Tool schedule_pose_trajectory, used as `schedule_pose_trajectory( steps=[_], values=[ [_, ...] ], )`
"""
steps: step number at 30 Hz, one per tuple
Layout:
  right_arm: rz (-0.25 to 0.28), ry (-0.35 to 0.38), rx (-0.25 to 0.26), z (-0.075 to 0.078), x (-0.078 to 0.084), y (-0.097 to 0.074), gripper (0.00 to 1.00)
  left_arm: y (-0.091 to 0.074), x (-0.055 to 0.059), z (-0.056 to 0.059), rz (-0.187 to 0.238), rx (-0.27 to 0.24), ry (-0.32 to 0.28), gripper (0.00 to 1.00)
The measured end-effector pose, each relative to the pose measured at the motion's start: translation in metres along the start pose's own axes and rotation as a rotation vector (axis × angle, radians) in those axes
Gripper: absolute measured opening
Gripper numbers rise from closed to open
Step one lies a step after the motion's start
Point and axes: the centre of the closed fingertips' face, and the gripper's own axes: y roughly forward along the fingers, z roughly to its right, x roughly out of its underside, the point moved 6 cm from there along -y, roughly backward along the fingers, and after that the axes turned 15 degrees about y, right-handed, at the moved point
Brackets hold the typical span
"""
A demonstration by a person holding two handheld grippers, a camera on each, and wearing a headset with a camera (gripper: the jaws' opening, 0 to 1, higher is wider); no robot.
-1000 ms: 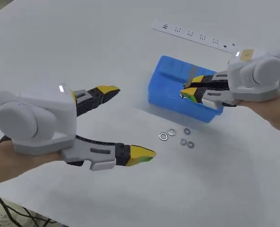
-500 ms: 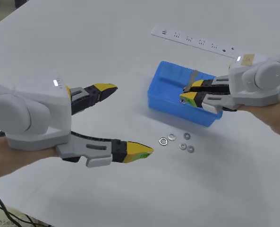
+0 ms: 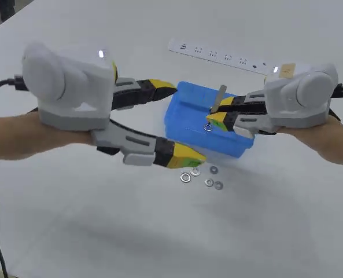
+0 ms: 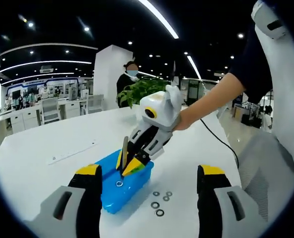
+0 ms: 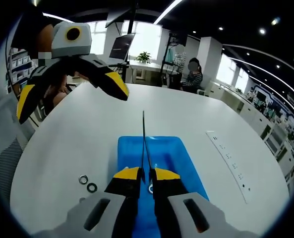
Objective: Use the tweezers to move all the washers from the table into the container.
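Here, one washer hangs at the tip of the tweezers, above the blue container. The right gripper is clamped on the tweezers. Five loose washers lie on the table just beside the container, near the left gripper, whose jaws stand apart.

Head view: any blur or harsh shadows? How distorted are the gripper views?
Head view: sharp on washers, soft shadow beside the blue container, no glare. Left gripper view: strong fisheye, ceiling light strips blown out. Right gripper view: same bowing, windows washed out.
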Motion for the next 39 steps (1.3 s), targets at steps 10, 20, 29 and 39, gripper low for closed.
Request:
schedule_pose_trajectory(
  steps=[10, 20, 29, 39],
  values=[
    [0.007, -0.006, -0.021, -0.003, -0.002, 0.002, 0.10, 0.022, -0.006, -0.019, 0.003, 0.079, 0.110, 0.55],
    [0.003, -0.007, -0.038, -0.004, 0.000, 0.003, 0.10, 0.045, -0.001, -0.029, -0.039, 0.147, 0.167, 0.31],
    [0.000, -0.005, -0.034, -0.001, 0.003, 0.000, 0.10, 0.050, -0.003, -0.034, -0.070, 0.197, 0.184, 0.19],
    [-0.008, -0.021, -0.047, -0.005, 0.004, -0.001, 0.10, 0.054, -0.004, -0.032, -0.116, 0.282, 0.262, 0.09]
  ],
)
